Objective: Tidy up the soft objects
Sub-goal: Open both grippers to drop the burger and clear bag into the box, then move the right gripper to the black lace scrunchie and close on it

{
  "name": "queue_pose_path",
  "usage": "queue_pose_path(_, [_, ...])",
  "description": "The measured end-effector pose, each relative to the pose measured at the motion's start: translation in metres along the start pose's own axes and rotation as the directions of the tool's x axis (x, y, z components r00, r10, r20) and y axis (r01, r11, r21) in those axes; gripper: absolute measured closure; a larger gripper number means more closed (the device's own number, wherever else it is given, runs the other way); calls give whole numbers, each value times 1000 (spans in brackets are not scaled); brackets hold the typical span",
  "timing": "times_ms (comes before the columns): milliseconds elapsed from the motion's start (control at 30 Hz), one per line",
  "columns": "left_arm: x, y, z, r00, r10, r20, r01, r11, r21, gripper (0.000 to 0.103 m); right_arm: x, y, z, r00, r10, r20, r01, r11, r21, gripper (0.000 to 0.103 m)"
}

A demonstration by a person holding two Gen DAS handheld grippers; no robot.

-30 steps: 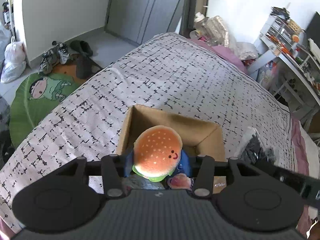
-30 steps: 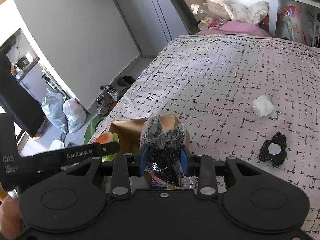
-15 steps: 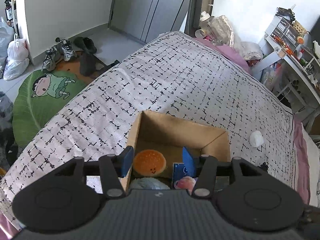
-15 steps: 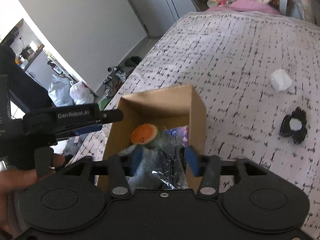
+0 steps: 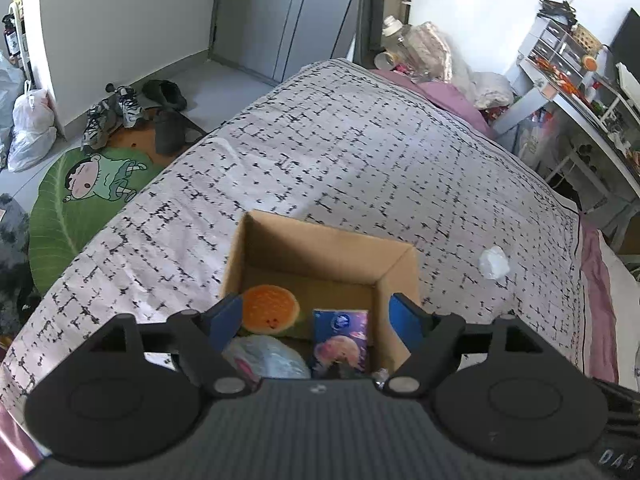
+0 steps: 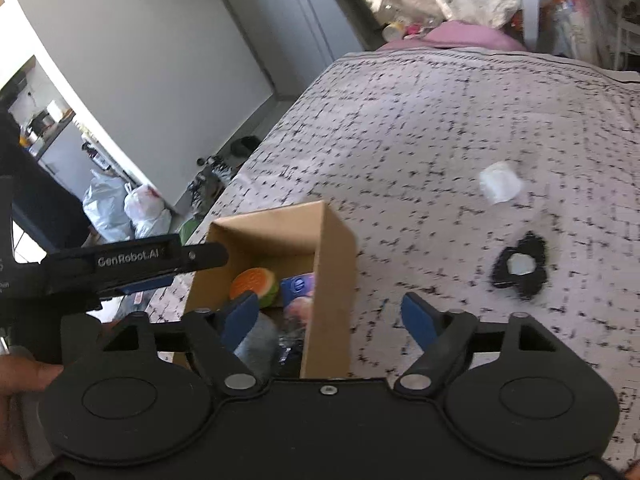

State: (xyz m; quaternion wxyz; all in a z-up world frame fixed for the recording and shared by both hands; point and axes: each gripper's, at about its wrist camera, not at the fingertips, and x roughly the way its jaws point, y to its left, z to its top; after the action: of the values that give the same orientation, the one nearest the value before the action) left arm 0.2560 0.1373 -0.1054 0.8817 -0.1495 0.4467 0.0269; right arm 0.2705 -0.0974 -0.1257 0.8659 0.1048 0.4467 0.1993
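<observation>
An open cardboard box (image 5: 320, 236) (image 6: 336, 248) stands on the patterned bed. Inside lie a burger plush (image 5: 270, 309) (image 6: 254, 285), a purple packet (image 5: 340, 340) (image 6: 298, 294) and a pale wrapped bundle (image 5: 264, 360). My left gripper (image 5: 316, 316) hangs over the box, its jaws opening, nothing pressed between the blue pads. My right gripper (image 6: 330, 316) straddles the box's right wall, jaws opening and empty. On the bed lie a white wad (image 5: 494, 262) (image 6: 500, 188) and a black lacy piece (image 6: 520, 268).
The left gripper's body (image 6: 120, 268) and a hand (image 6: 24, 372) show at the left of the right wrist view. Shoes (image 5: 112, 114), a green floor mat (image 5: 88, 196) and bags (image 5: 30, 128) lie left of the bed; cluttered shelves (image 5: 572, 80) stand right.
Both grippers let go: the burger plush and the black wrapped bundle dropped into the box. Both sets of jaws widened, and the right gripper shifted right over the box wall.
</observation>
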Motion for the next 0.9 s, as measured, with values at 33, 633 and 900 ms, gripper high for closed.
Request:
queue_pose_path(33, [-1, -4, -1, 1000, -1, 0, 1, 1000, 3, 24, -3, -4, 1, 1000, 2, 4, -2, 1000, 1, 21])
queue_pose_path(633, [-5, -77, -11, 999, -15, 33, 11, 991, 133, 7, -16, -69, -10, 989, -111, 97, 104, 992, 73, 2])
queue_pose_path(900, [12, -106, -9, 1000, -27, 4, 26, 986, 165, 5, -2, -90, -17, 976, -194, 99, 186, 978, 91, 0])
